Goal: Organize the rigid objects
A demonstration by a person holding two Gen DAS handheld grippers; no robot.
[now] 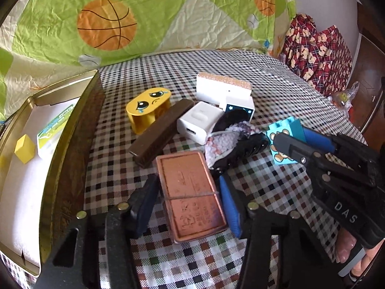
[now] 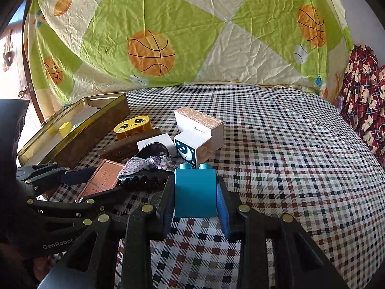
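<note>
Left claw (image 1: 187, 207) clenched on copper tin (image 1: 191, 196) | right claw (image 2: 195, 213) grasping teal block (image 2: 195, 192)

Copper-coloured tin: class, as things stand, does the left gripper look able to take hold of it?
Probably yes. The copper-coloured tin already lies between the left gripper's jaws, one pad along each long side, nothing resting on it. Whether the pads press yet is unclear.

A checked tablecloth (image 2: 288, 144) meets a sunlit green-and-cream basketball-print sheet (image 2: 168, 24) hung behind.
</note>
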